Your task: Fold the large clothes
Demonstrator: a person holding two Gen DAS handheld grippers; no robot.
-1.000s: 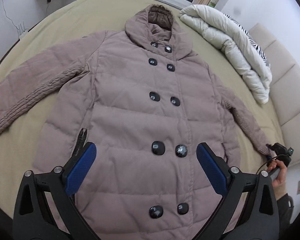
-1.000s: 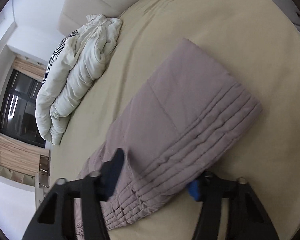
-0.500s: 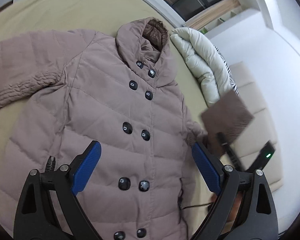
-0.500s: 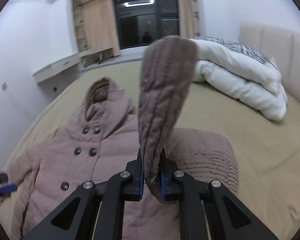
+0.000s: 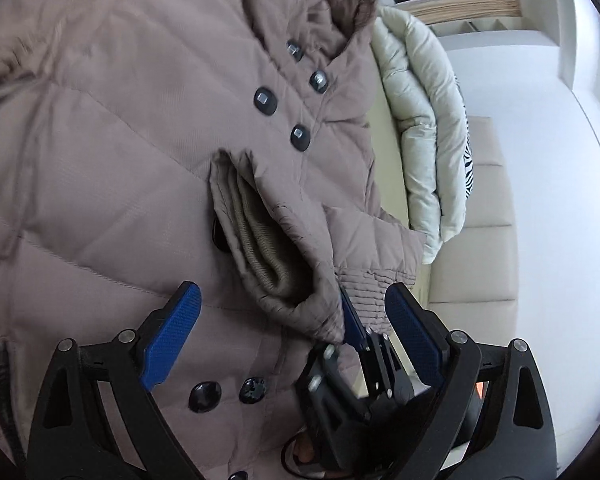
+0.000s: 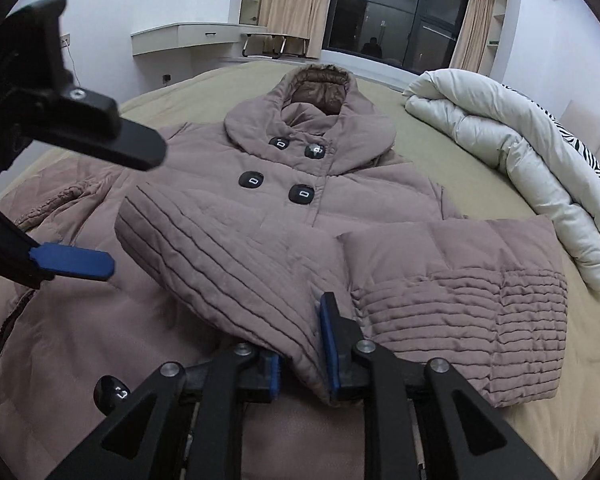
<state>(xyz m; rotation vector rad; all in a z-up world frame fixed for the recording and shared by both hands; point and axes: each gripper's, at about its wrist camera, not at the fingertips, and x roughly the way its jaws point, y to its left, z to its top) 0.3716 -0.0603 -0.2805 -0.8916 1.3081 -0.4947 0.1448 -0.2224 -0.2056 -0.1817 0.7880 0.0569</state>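
The right gripper (image 6: 302, 350), jaws just opening, loosely straddles the sleeve cuff (image 6: 236, 264); the left gripper (image 5: 292, 340) spread, empty; the padded sleeve could spring back off the coat (image 6: 340, 184).

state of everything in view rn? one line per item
coat: flat on the bed, buttoned, hood up top
right sleeve: folded across the chest, cuff between the right gripper's jaws
left sleeve: spread out, unfolded
right gripper: jaws just opening, cuff between them
left gripper: open, empty
duvet: bundled beside the coat
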